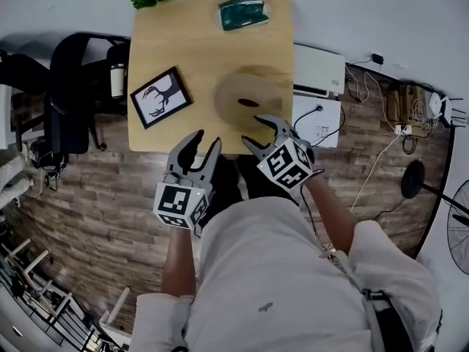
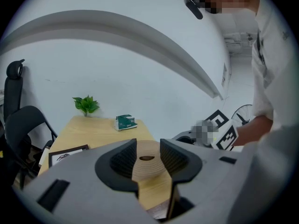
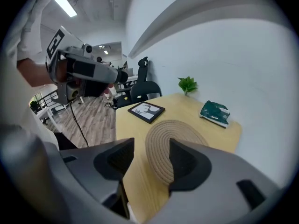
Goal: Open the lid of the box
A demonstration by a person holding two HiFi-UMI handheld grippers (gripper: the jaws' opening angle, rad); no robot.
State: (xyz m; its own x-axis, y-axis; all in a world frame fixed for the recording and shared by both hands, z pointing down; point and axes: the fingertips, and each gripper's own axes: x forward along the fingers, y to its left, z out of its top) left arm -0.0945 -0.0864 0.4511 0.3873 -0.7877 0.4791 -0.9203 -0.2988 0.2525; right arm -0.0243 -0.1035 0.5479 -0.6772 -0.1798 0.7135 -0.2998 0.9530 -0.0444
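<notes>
**Coach:** Two grippers, and both of yours are empty. The left gripper [image 1: 208, 139] and the right gripper [image 1: 253, 130] each have their jaws spread wide with nothing between the pads. You're holding them at the near edge of the table [image 1: 183, 50].

**Operator:** Where's the box from here?

**Coach:** It's on the near right part of the table, straight ahead of your right gripper. It's the round box [image 1: 227, 112], coiled from rope or straw by the look of it. The picture frame [image 1: 160, 97] lies to its left, well apart, and the green packet [image 1: 243, 12] sits at the far edge, so nothing crowds it.

**Operator:** How will it handle?

**Coach:** I'd judge it light and a little pliant, rough rather than slippery, and not fragile. A box that light may ride up with its lid. You could steady the side wall with your left gripper while the right one lifts.

**Operator:** And where do I take hold?

**Coach:** The lid [image 1: 238, 90] is the domed top, though I can't make out the seam where it meets the body. At its middle there's a small dark mark [image 1: 249, 103], perhaps a knob or a tab, but it's too small to tell. If it's a knob, pinch there, and narrow your jaws first. If not, take the lid's rim on the near side and squeeze gently, since woven rims give.
</notes>
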